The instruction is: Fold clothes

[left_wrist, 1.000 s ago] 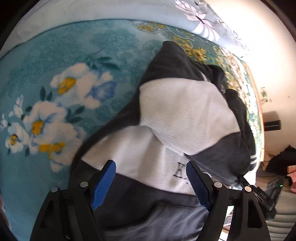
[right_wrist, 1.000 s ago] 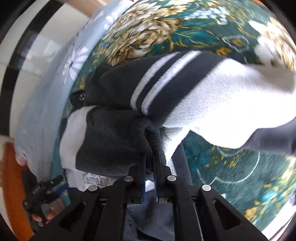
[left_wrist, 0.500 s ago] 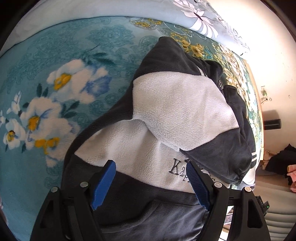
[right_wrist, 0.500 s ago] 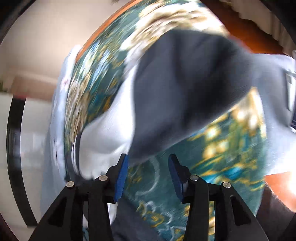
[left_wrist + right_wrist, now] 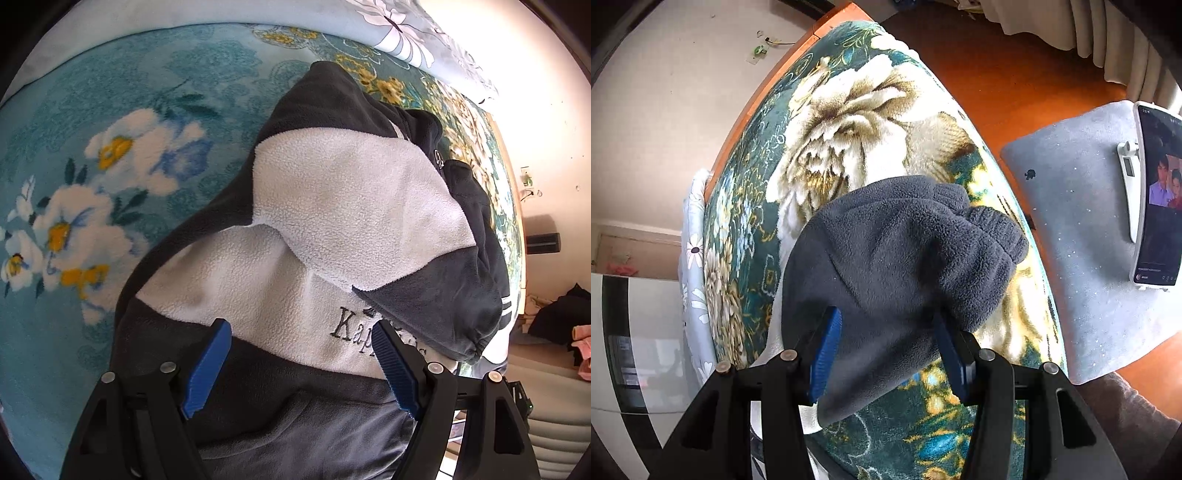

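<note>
A black, white and grey fleece sweatshirt lies on a floral blanket, with one sleeve folded across its chest over embroidered lettering. My left gripper is open and empty, its blue pads just above the grey lower body. In the right wrist view, a grey sleeve end with a ribbed cuff lies on the green and gold blanket. My right gripper is open, its pads on either side of the sleeve without clamping it.
A grey cushion lies to the right with a phone and a white thermometer on it. Orange wood floor lies beyond the bed's edge. A wall and dark clothes are at the far right.
My right gripper opened and let go of the fabric it held, then swung to the other sleeve's cuff end. The folded sleeve settled onto the chest. My left gripper stayed open.
</note>
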{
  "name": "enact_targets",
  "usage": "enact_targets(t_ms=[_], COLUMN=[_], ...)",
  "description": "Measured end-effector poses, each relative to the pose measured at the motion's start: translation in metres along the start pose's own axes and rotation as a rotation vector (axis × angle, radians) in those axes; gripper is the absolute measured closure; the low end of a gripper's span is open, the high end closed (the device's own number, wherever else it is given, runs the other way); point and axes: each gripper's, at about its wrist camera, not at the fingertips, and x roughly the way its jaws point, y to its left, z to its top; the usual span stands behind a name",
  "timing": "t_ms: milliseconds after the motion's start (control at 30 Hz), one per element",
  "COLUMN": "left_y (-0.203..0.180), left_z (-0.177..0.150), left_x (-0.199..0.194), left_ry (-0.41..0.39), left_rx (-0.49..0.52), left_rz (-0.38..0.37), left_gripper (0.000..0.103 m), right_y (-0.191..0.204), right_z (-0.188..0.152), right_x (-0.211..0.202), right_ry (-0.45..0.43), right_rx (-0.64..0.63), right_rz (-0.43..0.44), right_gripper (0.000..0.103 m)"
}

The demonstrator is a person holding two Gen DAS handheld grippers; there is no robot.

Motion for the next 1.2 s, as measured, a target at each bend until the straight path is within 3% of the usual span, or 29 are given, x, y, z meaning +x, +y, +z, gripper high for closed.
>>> enact_targets(t_ms=[133,167,200,267,433,533,567,600,667,833,967,1067,1200], left_y=[0.006,0.008,0.010,0.013,0.010,0.004,0.001,-0.002,-0.007,-0.013,-0.010,-0.003,0.008], left_z=[-0.004,-0.004,-0.005,-0.005,-0.008,-0.007,-0.007,-0.007,-0.008,-0.011,-0.012,-0.012,-0.012], left_x=[-0.011,-0.012,-0.014,-0.015,-0.011,-0.005,-0.002,0.000,0.004,0.007,0.005,-0.001,-0.011], left_ry=[-0.008,-0.010,-0.013,-0.013,-0.009,0.001,0.006,0.011,0.019,0.031,0.029,0.017,0.000], left_rx=[0.005,-0.001,-0.009,-0.021,-0.019,-0.006,0.000,0.008,0.019,0.034,0.026,0.011,-0.014], left_rz=[0.007,0.007,0.007,0.007,0.009,0.004,0.002,0.000,-0.004,-0.009,-0.009,-0.013,-0.028], left_gripper=[0.022,0.022,0.022,0.022,0.022,0.022,0.022,0.022,0.022,0.022,0.022,0.022,0.022], right_y=[0.014,0.020,0.024,0.030,0.029,0.014,0.007,-0.001,-0.015,-0.022,-0.020,-0.002,0.068], right_z=[0.010,0.011,0.012,0.011,-0.003,-0.019,-0.024,-0.027,-0.030,0.000,0.021,0.023,0.021], right_x=[0.009,0.013,0.017,0.023,0.008,-0.012,-0.016,-0.019,-0.020,-0.019,-0.004,-0.014,-0.052], right_ry=[0.041,0.055,0.070,0.093,0.092,0.086,0.094,0.100,0.101,0.020,0.013,-0.043,-0.124], right_rx=[-0.014,-0.033,-0.052,-0.084,-0.142,-0.161,-0.158,-0.153,-0.144,-0.077,-0.009,-0.024,-0.218], right_rz=[0.007,-0.008,-0.024,-0.056,0.062,0.060,0.056,0.047,0.030,0.038,-0.003,-0.014,0.066], right_gripper=[0.051,0.060,0.076,0.098,0.100,0.098,0.088,0.069,0.052,0.049,0.050,0.095,0.095])
